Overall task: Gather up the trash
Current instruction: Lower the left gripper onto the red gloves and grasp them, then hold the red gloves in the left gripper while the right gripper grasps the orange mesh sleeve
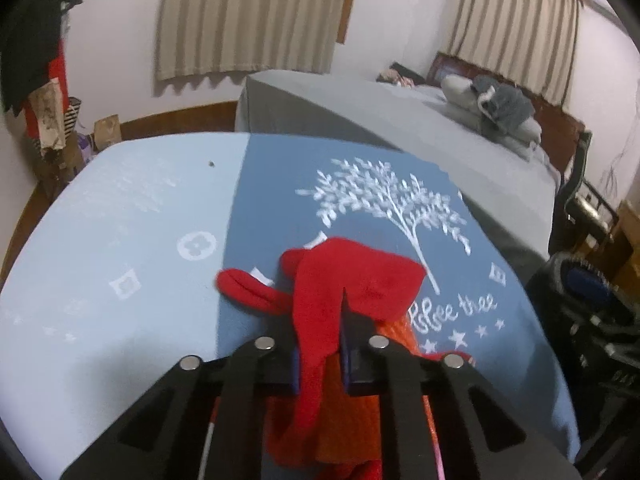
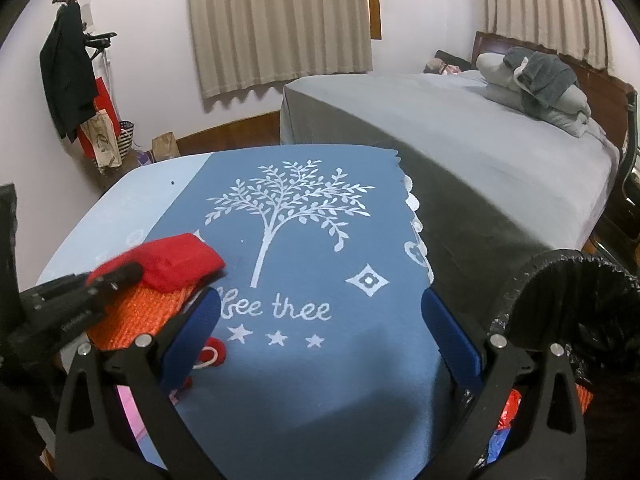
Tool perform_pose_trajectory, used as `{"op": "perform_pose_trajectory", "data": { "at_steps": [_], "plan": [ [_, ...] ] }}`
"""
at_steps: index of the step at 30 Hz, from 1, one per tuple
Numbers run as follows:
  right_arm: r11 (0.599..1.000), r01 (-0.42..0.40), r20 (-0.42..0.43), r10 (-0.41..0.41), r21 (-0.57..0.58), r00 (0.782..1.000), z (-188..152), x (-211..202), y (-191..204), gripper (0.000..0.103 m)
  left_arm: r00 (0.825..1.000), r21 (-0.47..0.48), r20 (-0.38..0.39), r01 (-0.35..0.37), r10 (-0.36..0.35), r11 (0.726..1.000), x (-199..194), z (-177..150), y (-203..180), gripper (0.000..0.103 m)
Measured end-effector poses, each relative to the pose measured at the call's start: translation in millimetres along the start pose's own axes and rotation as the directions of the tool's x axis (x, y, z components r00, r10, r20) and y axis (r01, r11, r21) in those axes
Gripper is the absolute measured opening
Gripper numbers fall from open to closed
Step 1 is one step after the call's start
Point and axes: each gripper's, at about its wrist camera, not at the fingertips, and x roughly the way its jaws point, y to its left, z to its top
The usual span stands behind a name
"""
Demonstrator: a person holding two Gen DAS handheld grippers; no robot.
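Note:
My left gripper [image 1: 320, 344] is shut on a red cloth [image 1: 352, 280], which drapes over its fingers above an orange woven item [image 1: 352, 408] on the blue tablecloth [image 1: 160, 280]. In the right wrist view the red cloth [image 2: 176, 260] and the orange item [image 2: 136, 316] sit at the left, with the left gripper on them. My right gripper [image 2: 320, 332] is open and empty over the tablecloth [image 2: 312, 380] near the "bee tree" print. A bin lined with a black bag [image 2: 576, 308] stands at the right, beside the table.
A small red and white item [image 2: 214, 354] lies by my right gripper's left finger. A grey bed [image 2: 480, 152] with folded grey bedding [image 2: 536, 80] stands behind the table. A coat rack [image 2: 68, 76] and paper bags [image 2: 164, 146] are at the far left wall.

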Motion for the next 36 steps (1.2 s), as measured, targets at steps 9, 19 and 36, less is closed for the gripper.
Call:
{"op": "perform_pose_trajectory", "data": {
  "at_steps": [9,19,36],
  "plan": [
    [1.0,-0.022,0.008,0.022,-0.014,1.0,3,-1,10,0.098,0.994,-0.061,0.106,-0.009,0.015,0.998,-41,17,24,0.011],
    [0.997,-0.07,0.018,0.071,-0.039,0.997,6,-1,41,0.098,0.989,-0.048,0.094,-0.107,0.111,0.993,-52,5,51,0.011],
    [0.977,-0.165,-0.069,0.157,-0.134,0.985,-1,37,108,0.065,0.982,-0.042,0.055,-0.179,0.182,0.983,-34,-17,81,0.011]
  ]
}}
